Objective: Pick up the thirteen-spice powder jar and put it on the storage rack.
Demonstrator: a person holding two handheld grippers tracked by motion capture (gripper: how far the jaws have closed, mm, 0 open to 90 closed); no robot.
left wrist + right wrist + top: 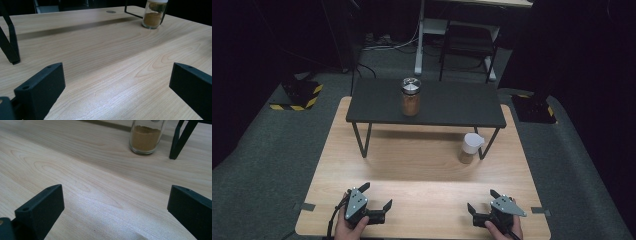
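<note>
On the wooden table (412, 165), the white-capped jar (470, 148) stands upright.

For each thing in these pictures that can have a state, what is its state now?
left gripper: open, holding nothing, low at the table's near edge.
right gripper: open, holding nothing, low at the near edge.
jar with silver lid: upright, closed, on the black shelf, mostly full of brown powder.
jar with white lid: upright, closed, on the wooden table, partly filled.

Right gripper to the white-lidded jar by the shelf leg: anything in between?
Nothing. In the right gripper view, bare wooden table runs from the open right gripper to the white-lidded jar.
</note>
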